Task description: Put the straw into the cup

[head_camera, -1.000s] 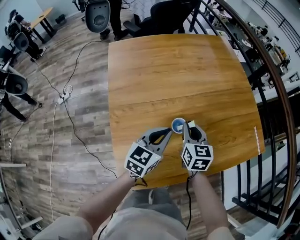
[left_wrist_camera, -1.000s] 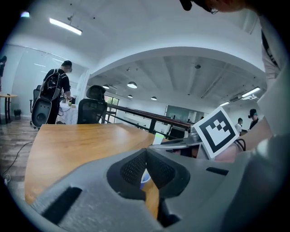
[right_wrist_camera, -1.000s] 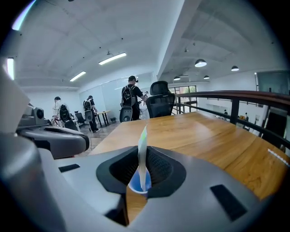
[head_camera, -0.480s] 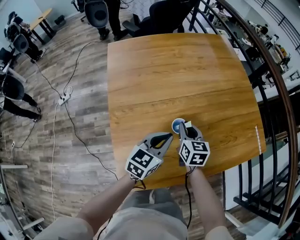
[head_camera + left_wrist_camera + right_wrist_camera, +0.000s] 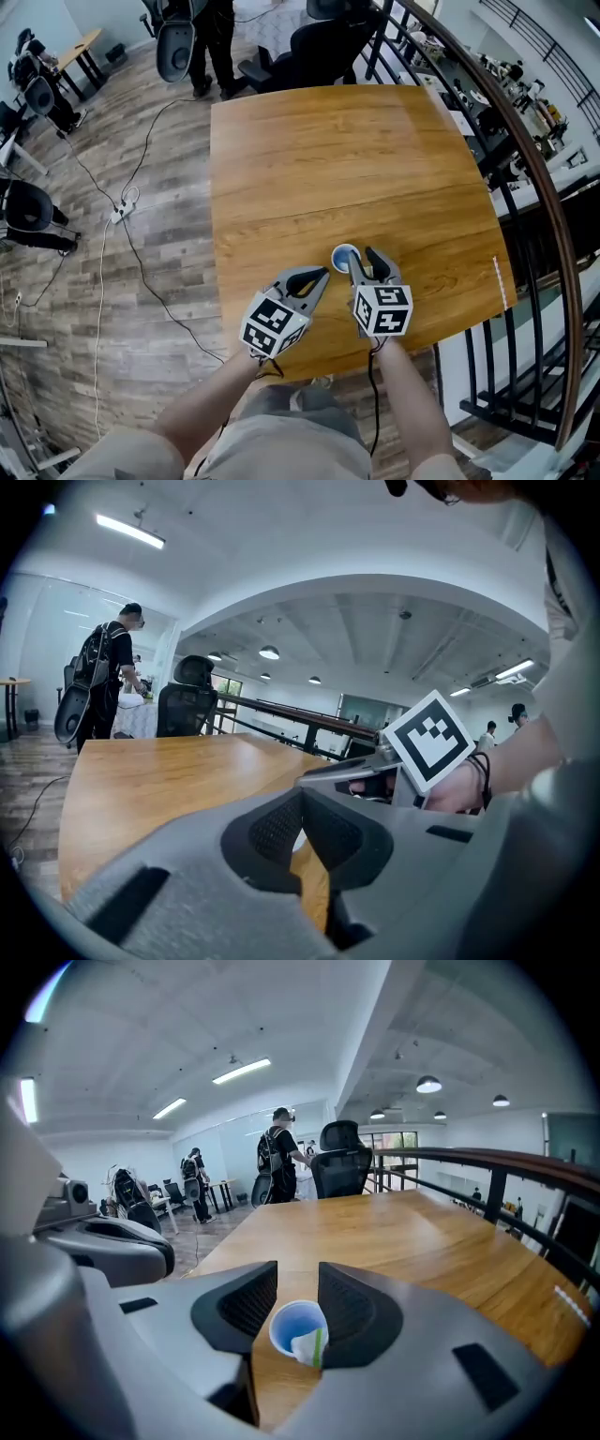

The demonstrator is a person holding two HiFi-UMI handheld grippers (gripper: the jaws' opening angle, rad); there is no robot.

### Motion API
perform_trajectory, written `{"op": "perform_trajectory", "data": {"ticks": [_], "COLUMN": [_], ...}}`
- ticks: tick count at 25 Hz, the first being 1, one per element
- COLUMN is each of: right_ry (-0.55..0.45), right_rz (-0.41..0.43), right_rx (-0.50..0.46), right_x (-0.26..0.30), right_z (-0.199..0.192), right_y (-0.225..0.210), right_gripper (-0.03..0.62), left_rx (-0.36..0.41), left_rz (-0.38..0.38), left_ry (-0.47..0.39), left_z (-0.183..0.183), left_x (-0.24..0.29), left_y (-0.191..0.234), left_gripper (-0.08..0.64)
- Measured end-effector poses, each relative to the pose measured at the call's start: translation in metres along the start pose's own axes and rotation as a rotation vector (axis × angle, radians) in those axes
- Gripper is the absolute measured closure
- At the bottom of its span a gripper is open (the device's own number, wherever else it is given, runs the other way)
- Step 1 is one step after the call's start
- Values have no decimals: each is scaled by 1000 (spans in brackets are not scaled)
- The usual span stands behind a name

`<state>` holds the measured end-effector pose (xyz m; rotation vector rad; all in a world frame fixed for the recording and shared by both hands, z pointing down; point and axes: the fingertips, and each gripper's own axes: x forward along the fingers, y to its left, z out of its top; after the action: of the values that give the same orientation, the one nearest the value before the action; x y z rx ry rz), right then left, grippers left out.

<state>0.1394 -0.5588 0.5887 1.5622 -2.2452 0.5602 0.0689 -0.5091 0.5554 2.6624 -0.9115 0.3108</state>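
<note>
2 grippers are working low over the table [image 5: 328, 159]: the right gripper [image 5: 297, 1274] jaws, just opening, are standing spread, the blue cup [image 5: 291, 1321] between them, untouched, holding the straw [image 5: 317, 1344]; the left gripper [image 5: 300, 799] is pressing together, empty.

Your cup [image 5: 295, 1321] is blue inside with a white rim, and the straw [image 5: 309, 1346] is white with a green stripe. The table [image 5: 356, 169] is warm orange-brown wood with fine darker grain, the floor [image 5: 159, 187] is grey-brown planks, and the railing [image 5: 494, 1199] is black under a dark brown handrail [image 5: 469, 1155]
</note>
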Motion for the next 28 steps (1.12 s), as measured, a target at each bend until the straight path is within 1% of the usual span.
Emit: {"op": "perform_trajectory", "data": {"ticks": [2, 5, 7, 13, 16, 20, 22, 25, 28], "right_ry": [-27, -76, -102, -168, -216, -269, -282, -307, -353], "right_rz": [-8, -7, -3, 44, 61, 78, 78, 69, 64], "right_rx": [-22, -16, -21, -45, -77, -135, -152, -153, -144], "right_x": [-13, -35, -49, -103, -130, -167, -186, -215, -241], "right_z": [17, 46, 63, 100, 118, 139, 143, 147, 152], "right_y": [-2, -5, -5, 13, 22, 23, 23, 21, 19], "right_gripper": [466, 466, 466, 470, 482, 497, 509, 534, 540], "left_rx": [27, 84, 107, 190, 225, 292, 309, 313, 315], "left_rz": [4, -4, -13, -9, -10, -50, -62, -64, -89], "left_ry": [-3, -18, -40, -95, -129, -193, -213, -239, -299], "left_z": [11, 33, 51, 101, 126, 155, 163, 177, 190], "left_x": [-5, -13, -19, -42, -55, -67, -74, -89, -104], "left_y": [-6, -21, -28, -49, -61, -85, -97, -112, -127], "left_gripper": [546, 546, 546, 546, 546, 546, 546, 546, 546]}}
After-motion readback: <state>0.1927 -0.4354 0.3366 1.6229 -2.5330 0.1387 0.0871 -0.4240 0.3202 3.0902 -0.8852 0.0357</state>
